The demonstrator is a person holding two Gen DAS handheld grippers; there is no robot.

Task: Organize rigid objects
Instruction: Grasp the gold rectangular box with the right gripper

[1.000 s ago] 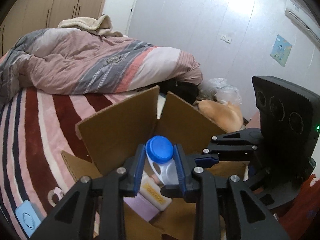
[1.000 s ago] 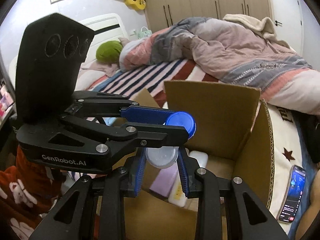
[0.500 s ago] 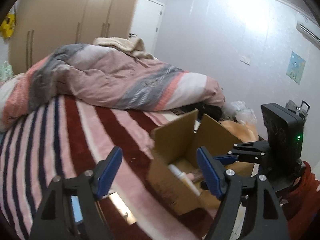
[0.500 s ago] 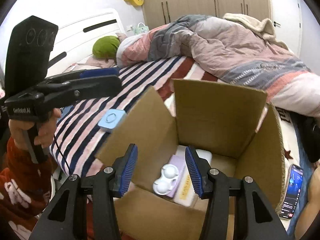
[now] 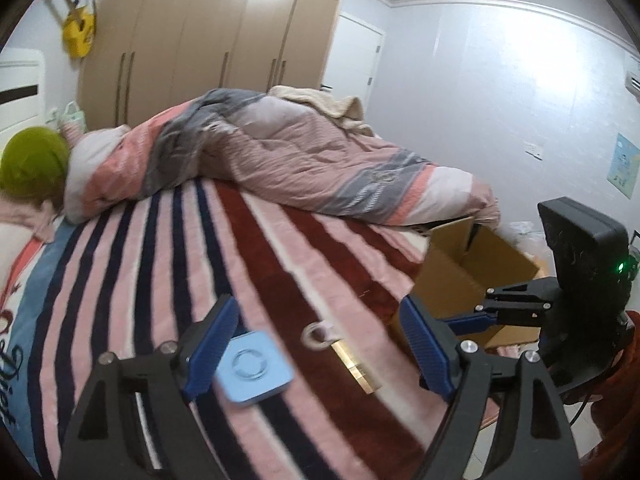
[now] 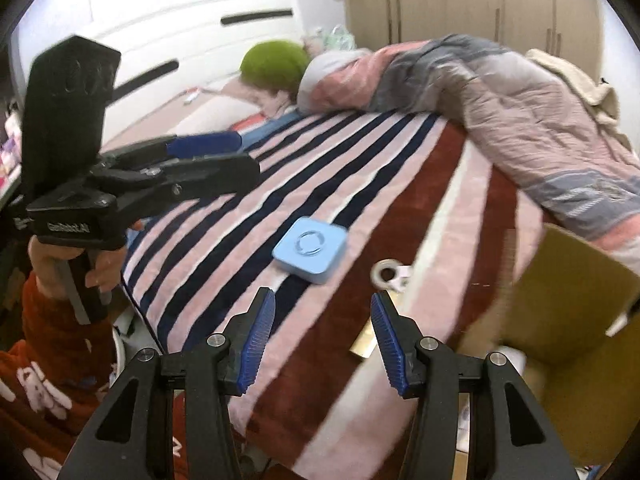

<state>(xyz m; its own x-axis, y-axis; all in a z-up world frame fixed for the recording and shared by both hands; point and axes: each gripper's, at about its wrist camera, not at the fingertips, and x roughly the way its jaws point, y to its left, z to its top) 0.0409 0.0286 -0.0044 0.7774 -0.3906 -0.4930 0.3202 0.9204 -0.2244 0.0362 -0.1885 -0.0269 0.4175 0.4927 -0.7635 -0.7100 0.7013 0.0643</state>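
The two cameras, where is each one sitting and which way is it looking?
Left wrist: sits on the left gripper, faces across the striped bed toward the wardrobe; shows its open blue fingers and the right gripper.
Right wrist: sits on the right gripper, faces the headboard; shows the left gripper and hand.
Both see the blue square box, tape roll and cardboard box.
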